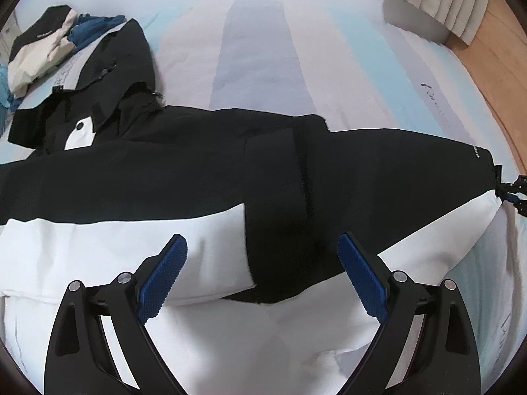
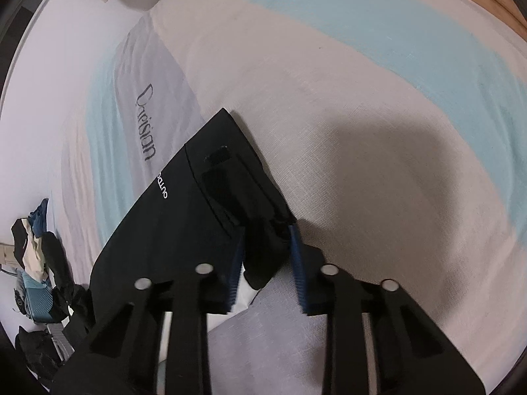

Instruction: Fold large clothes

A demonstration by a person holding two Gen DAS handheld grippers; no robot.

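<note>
A black and white jacket lies spread flat on the bed, its hood toward the upper left. One black sleeve is folded across the body. My left gripper hovers open above the jacket's middle, and its blue pads stand wide apart with nothing held. The other sleeve stretches out to the right. My right gripper is shut on its cuff, with bunched black fabric between the blue pads. In the left wrist view the right gripper shows at the sleeve's far end.
The bed carries a sheet striped in pale blue, lilac and white. A pile of other clothes sits at the far left corner. A pillow lies at the head, and wooden floor runs beside the bed's right edge.
</note>
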